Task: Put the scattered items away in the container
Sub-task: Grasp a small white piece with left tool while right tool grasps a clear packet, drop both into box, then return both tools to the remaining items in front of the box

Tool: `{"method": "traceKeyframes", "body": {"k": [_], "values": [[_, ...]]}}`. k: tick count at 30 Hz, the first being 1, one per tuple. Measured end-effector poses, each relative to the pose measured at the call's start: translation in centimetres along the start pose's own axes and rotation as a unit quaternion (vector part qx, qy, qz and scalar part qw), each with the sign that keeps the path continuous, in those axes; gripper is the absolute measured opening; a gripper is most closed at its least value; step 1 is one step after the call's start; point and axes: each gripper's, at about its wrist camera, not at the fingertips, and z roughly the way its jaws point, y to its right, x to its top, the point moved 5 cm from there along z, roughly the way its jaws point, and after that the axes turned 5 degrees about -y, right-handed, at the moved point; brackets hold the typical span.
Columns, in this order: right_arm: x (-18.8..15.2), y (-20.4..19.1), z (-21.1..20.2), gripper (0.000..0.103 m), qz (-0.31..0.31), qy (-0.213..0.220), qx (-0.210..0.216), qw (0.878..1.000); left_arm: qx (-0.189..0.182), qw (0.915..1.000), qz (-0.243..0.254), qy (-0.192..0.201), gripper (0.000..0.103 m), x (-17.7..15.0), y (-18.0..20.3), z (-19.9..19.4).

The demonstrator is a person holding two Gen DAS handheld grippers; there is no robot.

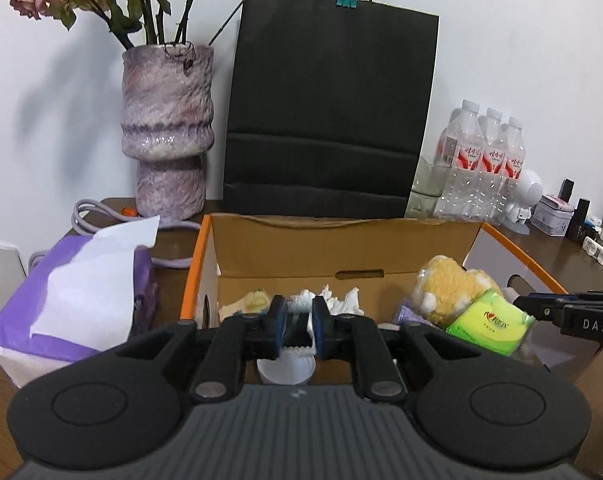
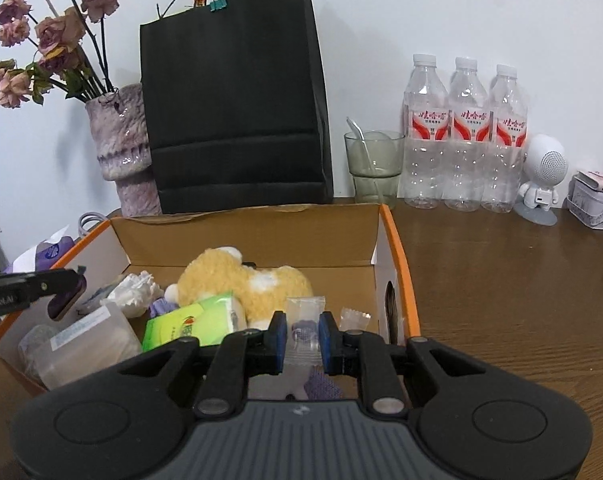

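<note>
Cardboard box lies directly below both tongs, open side up; contents fill its floor. Left gripper clamps a black-and-white ridged item above the box's near-left part; right gripper pinches a clear sachet upright above its near-right corner; release is straight down.

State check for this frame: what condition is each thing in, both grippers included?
left gripper: jaws shut on a dark object
right gripper: jaws shut on a clear sachet
cardboard box: open, partly filled
water bottles: upright, capped
glass: upright, spoon inside
paper bag: upright, clipped at top
tissue pack: one sheet pulled up
</note>
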Motion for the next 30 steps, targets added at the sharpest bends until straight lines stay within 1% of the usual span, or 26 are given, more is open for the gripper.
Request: {"method": "traceKeyframes", "body": {"k": [1, 2, 3, 4, 5, 6, 8, 12, 17, 23, 27, 30], "values": [[0.0, 0.1, 0.0, 0.022, 0.005, 0.000, -0.001, 1.000, 0.000, 1.0000, -0.003, 0.000, 0.028, -0.1, 0.0, 0.0], [0.1, 0.2, 0.0, 0.038, 0.010, -0.002, -0.003, 1.000, -0.001, 1.0000, -0.006, 0.001, 0.051, -0.1, 0.0, 0.0], [0.1, 0.3, 0.0, 0.057, 0.013, -0.004, -0.002, 1.000, 0.000, 0.9999, -0.012, 0.002, 0.066, -0.2, -0.1, 0.0], [0.1, 0.3, -0.1, 0.062, 0.013, -0.002, 0.002, 1.000, 0.005, 0.9998, -0.019, 0.004, 0.095, -0.2, -0.1, -0.1], [0.2, 0.2, -0.3, 0.076, 0.011, 0.002, 0.006, 1.000, 0.007, 0.9997, -0.024, 0.007, 0.101, -0.2, -0.2, -0.2], [0.2, 0.0, -0.5, 0.092, 0.008, 0.005, 0.006, 1.000, 0.003, 0.9997, -0.023, 0.009, 0.102, -0.1, -0.1, -0.3], [0.3, -0.4, -0.8, 0.103, -0.001, 0.010, 0.011, 1.000, 0.005, 0.9998, -0.020, 0.007, 0.103, 0.0, 0.1, -0.4], [0.2, -0.9, -0.8, 0.103, -0.012, 0.005, 0.006, 1.000, 0.009, 0.9998, -0.016, 0.003, 0.103, -0.1, 0.4, -0.4], [0.3, -0.9, -1.1, 0.103, -0.006, 0.007, 0.012, 1.000, 0.007, 0.9998, -0.015, 0.008, 0.103, 0.2, 0.5, -0.7], [0.6, -0.8, -2.2, 0.103, 0.003, 0.024, 0.017, 1.000, 0.004, 0.9996, -0.015, 0.026, 0.103, 0.5, 0.8, -2.4], [0.7, -0.9, -3.8, 0.103, -0.001, 0.042, 0.017, 0.999, 0.003, 0.9991, -0.021, 0.036, 0.103, 0.5, 0.8, -3.9], [0.1, -0.9, -5.3, 0.103, -0.005, 0.055, 0.018, 0.998, 0.002, 0.9990, -0.029, 0.035, 0.103, -0.1, 0.6, -4.9]]}}
